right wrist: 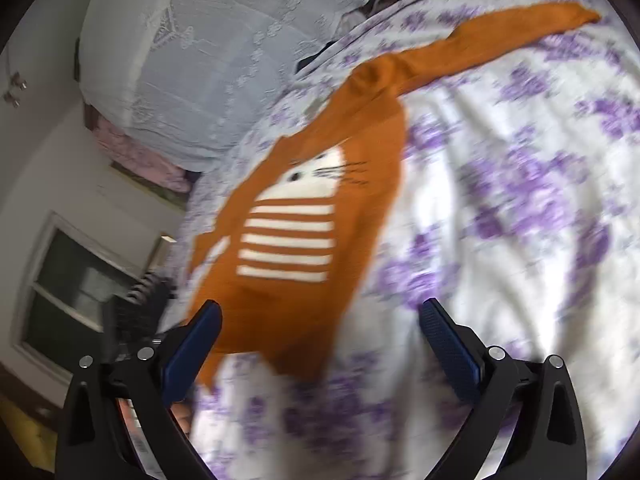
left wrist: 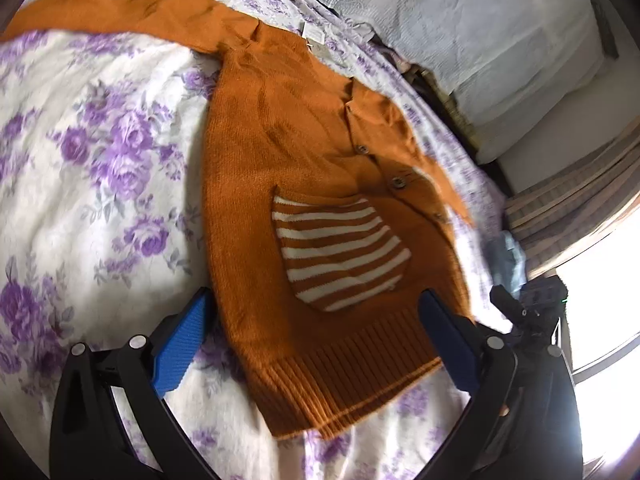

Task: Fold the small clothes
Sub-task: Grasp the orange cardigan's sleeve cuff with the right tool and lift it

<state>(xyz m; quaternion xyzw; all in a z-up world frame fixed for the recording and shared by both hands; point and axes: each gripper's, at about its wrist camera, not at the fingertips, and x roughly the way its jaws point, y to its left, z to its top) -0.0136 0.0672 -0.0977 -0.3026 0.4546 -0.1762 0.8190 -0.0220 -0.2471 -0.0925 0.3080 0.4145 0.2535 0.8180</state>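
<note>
An orange knit sweater [left wrist: 280,152] lies spread on the purple-flowered bedspread [left wrist: 100,168], its striped white patch [left wrist: 340,256] facing up and one sleeve [left wrist: 120,16] stretched away from the body. The left gripper [left wrist: 316,336] hovers over the ribbed hem [left wrist: 340,376] with jaws spread wide, holding nothing. The right gripper [right wrist: 320,336] is likewise spread over the sweater's lower edge, empty

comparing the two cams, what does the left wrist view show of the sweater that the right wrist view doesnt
Left wrist only: the buttons, the ribbed hem, a paper tag near the neck, and the other tongs at the right edge. Right wrist only: a white whiskered animal face above the stripes, and a window. Both: the orange sweater with white stripes on the floral sheet, one sleeve stretched out, and open tongs.
</note>
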